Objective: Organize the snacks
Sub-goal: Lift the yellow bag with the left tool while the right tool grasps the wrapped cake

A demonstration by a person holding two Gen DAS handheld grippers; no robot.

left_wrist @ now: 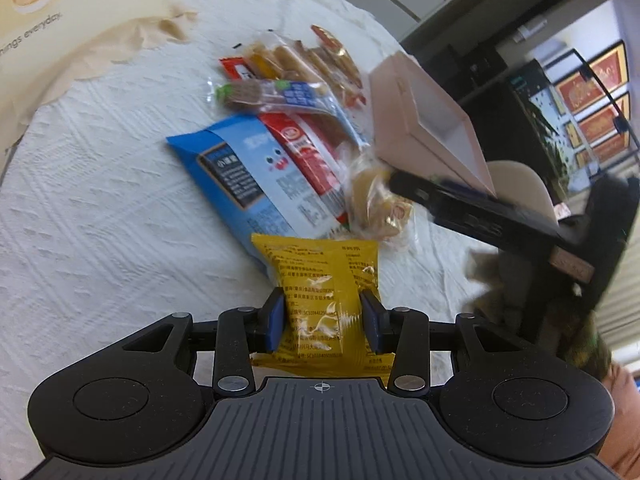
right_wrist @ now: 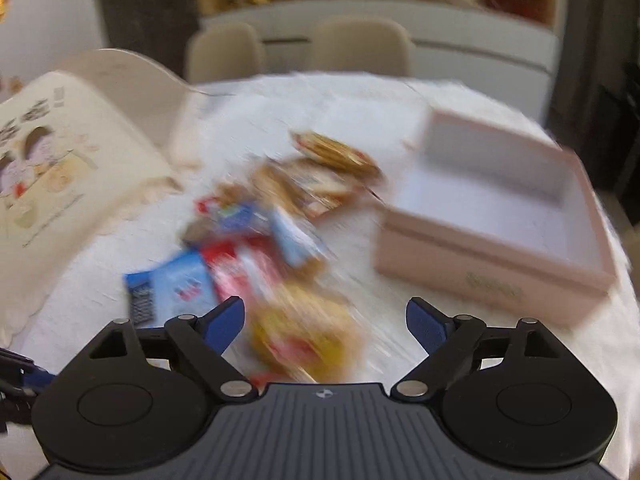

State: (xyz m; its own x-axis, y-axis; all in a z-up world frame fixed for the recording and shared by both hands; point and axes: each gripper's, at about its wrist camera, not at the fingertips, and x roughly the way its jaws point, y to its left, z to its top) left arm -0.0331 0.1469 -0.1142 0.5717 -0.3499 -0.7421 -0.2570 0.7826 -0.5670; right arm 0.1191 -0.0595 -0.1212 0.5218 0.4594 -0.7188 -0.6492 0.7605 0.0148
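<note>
Left wrist: left gripper [left_wrist: 323, 320], black frame, blue pads, pinching a yellow packet [left_wrist: 320, 280] at mid-length; crinkled glossy film, small dark print, flat pillow shape, its far end over the blue bag [left_wrist: 236, 172]. Snack pile beyond on a white textured cloth [left_wrist: 100, 200]: blue bag, red sachet [left_wrist: 304, 156], clear-wrapped bars. Pink box [left_wrist: 420, 128], rigid, rectangular, white inside, right of the pile.

Right wrist, blurred: right gripper [right_wrist: 325, 320], fingers spread wide, nothing pressed; yellow-red wrapper [right_wrist: 304, 336] lies between them on the cloth. Pink box to the right.
</note>
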